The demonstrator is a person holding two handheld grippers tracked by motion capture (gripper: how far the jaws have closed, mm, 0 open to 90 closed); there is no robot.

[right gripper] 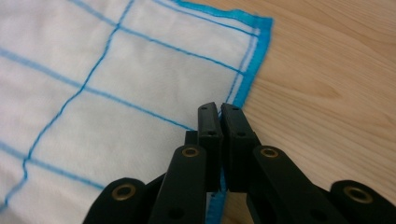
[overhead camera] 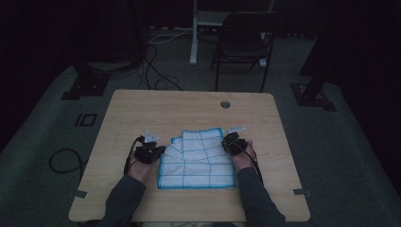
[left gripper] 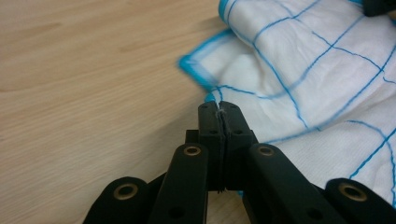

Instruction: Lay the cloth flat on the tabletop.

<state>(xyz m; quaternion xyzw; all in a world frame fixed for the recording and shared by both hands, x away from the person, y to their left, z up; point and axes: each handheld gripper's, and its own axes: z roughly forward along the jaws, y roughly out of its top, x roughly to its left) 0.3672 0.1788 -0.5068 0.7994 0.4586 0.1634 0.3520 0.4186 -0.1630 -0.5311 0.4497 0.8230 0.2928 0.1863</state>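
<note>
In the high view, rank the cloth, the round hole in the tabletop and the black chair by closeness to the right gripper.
1. Cloth, clamped at its edge by the right gripper.
2. Round hole, farther up the tabletop.
3. Black chair, on the floor beyond the table.

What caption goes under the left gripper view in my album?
Left gripper pinching the blue-edged side of a white checked cloth on a wooden table.

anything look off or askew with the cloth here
The white cloth with blue grid lines doesn't lie square: its far left corner is rumpled and pulled in, so that edge looks stepped. The left gripper and right gripper each pinch a side edge. Nothing looks torn or spilled.
</note>
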